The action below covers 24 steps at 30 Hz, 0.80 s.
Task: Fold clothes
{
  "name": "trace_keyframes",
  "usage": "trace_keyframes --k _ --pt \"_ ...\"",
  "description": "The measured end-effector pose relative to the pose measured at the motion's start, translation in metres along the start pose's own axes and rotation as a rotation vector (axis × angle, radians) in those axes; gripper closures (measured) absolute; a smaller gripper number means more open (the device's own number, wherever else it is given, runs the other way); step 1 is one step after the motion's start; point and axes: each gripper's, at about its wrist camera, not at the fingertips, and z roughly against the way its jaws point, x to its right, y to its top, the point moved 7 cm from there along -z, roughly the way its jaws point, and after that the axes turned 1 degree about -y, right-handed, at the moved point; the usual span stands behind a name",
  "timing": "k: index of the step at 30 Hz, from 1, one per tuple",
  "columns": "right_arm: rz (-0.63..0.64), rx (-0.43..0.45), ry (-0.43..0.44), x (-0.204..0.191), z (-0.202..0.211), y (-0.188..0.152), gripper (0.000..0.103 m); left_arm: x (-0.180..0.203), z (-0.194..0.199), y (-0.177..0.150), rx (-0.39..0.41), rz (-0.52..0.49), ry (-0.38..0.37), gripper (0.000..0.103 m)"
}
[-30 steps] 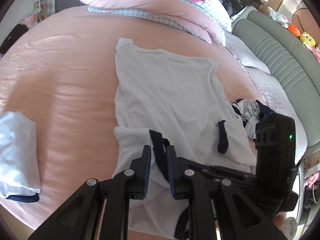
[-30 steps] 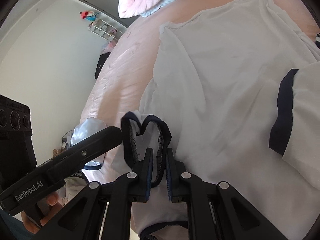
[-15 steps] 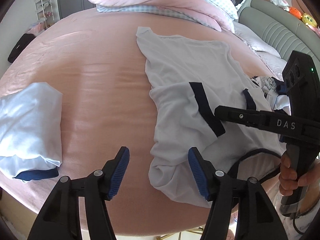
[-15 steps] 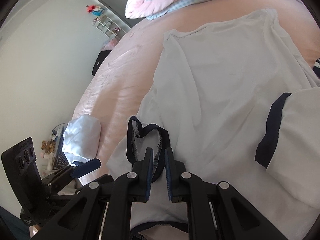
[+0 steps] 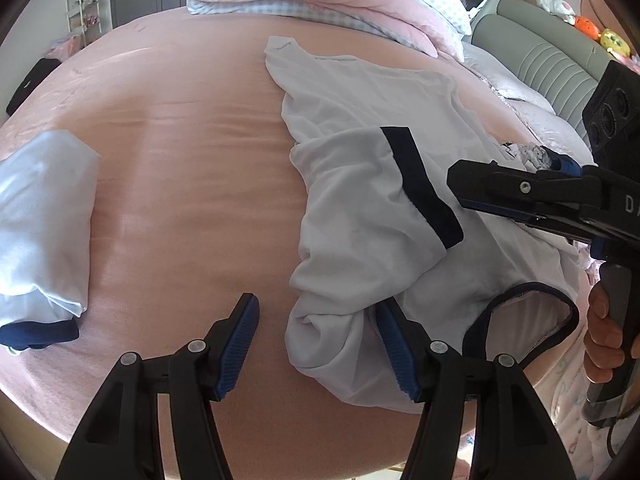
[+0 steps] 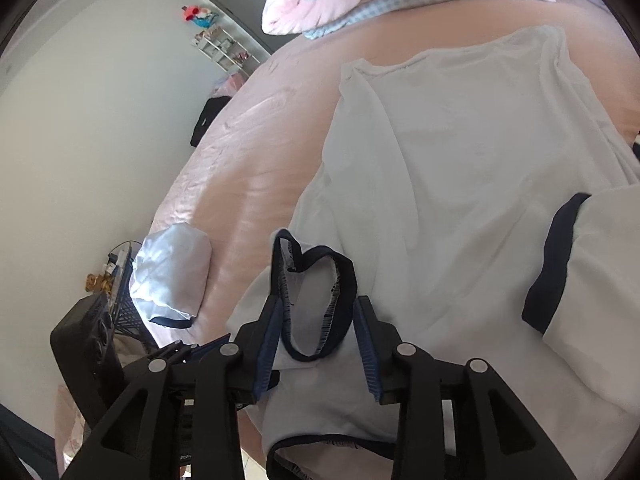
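In the left wrist view we see the left claw (image 5: 316,344) at the bottom of the frame, its jaws standing wide and gripping nothing. The shirt (image 5: 384,184) fills the centre and right of the frame on the pink bed (image 5: 180,152). Its long axis runs from the hem at upper centre down to the bunched shoulder fold, which lies at lower centre between the two blue pads, nearer the right one, though we cannot tell whether it touches. One sleeve (image 5: 372,200) with a navy cuff (image 5: 420,188) is laid over the body. The right claw (image 5: 456,180) reaches in from the right edge, above the cloth. A folded garment (image 5: 44,216) sits well apart at the left edge. In the right wrist view the right claw (image 6: 316,336) sits at bottom centre with its jaws opening. The navy collar (image 6: 316,296) loops up between them, no pad pressing on it that we can see. The shirt (image 6: 460,168) stretches away toward the upper right, and the cuff (image 6: 552,268) lies at the right. We judge that the next fold turns on this: both claws stand at the collar end, the left nearer the shoulder fold, and the hem lies far off along the shirt's length.
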Motion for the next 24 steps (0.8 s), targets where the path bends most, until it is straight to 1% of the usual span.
trace_keyframes --k 1,3,5,10,13,16,17,18,19,20,21,22,23,24 --pt "0.03 0.014 -0.007 -0.004 0.003 0.001 0.054 0.0 0.001 0.001 0.01 0.0 0.001 0.045" --pt "0.09 0.019 0.002 -0.017 0.002 0.0 0.049 0.001 0.003 0.003 0.019 -0.006 0.008 0.045" --pt "0.129 0.014 0.007 -0.028 -0.003 -0.003 0.049 0.002 0.004 0.005 0.032 -0.011 0.013 0.045" --pt "0.198 -0.022 -0.032 -0.041 -0.027 -0.007 0.049 0.002 -0.003 0.006 0.033 0.002 0.001 0.045" --pt "0.175 -0.034 -0.024 -0.042 -0.042 -0.003 0.049 0.002 -0.008 0.006 0.041 0.026 -0.011 0.045" --pt "0.114 -0.045 -0.017 -0.038 -0.055 0.001 0.05 0.004 -0.008 0.007 0.055 0.02 -0.003 0.047" --pt "0.098 -0.05 -0.015 -0.036 -0.059 0.002 0.052 0.005 -0.009 0.007 0.058 0.017 0.001 0.049" --pt "0.087 -0.051 -0.024 -0.034 -0.061 0.003 0.066 0.006 -0.009 0.008 0.061 0.015 0.003 0.053" --pt "0.079 -0.041 -0.04 -0.031 -0.061 0.004 0.084 0.007 -0.009 0.008 0.061 0.018 -0.001 0.058" --pt "0.072 -0.03 -0.058 -0.029 -0.06 0.006 0.093 0.008 -0.009 0.009 0.06 0.025 -0.005 0.06" --pt "0.066 -0.018 -0.075 -0.027 -0.059 0.007 0.097 0.008 -0.009 0.01 0.063 0.033 -0.002 0.063" --pt "0.059 -0.006 -0.092 -0.024 -0.057 0.008 0.097 0.008 -0.009 0.012 0.067 0.044 0.002 0.068" --pt "0.053 0.006 -0.109 -0.022 -0.056 0.009 0.097 0.008 -0.009 0.013 0.07 0.054 0.006 0.069" --pt "0.056 0.024 -0.148 -0.019 -0.053 0.011 0.098 0.009 -0.009 0.013 0.067 0.063 0.003 0.073"
